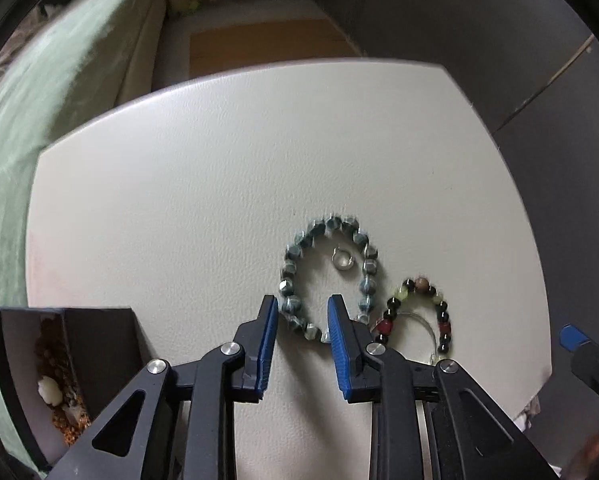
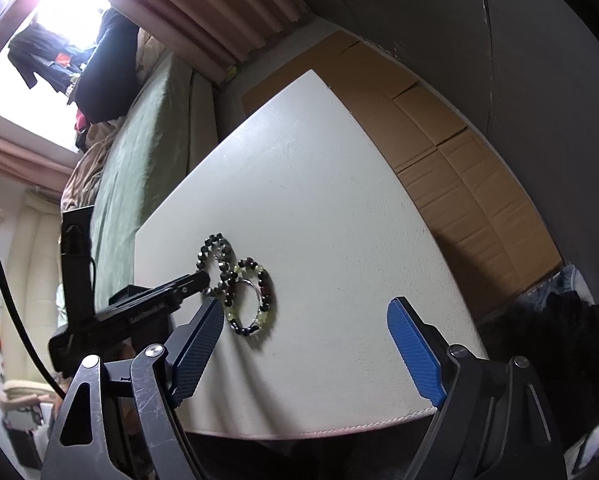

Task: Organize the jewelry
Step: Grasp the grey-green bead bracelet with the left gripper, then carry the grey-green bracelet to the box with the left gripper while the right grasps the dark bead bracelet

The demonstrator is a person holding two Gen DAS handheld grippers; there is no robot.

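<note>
A grey-blue bead bracelet [image 1: 333, 224] lies on the white table [image 1: 219, 160] with a small silver ring [image 1: 342, 261] inside its loop. My left gripper [image 1: 303, 304] points down over the bracelet's near side. Its jaws stand narrow, with a short run of beads between the blue pads [image 1: 269, 320]; I see no firm squeeze. To the right lies a multi-colour bead bracelet [image 1: 443, 312] around a clear bangle [image 1: 423, 320]. In the right wrist view both bracelets [image 2: 207, 248] [image 2: 265, 292] lie side by side; the left gripper [image 2: 201, 280] reaches them from the left. My right gripper [image 2: 305, 304] hovers wide open and empty.
A black open box [image 1: 99, 332] holding small jewelry stands at the table's near left corner. Flattened cardboard [image 2: 439, 140] lies on the floor beyond the table. A green-covered bed [image 2: 139, 140] runs along the left side. One blue right finger [image 1: 575, 338] shows at the right edge.
</note>
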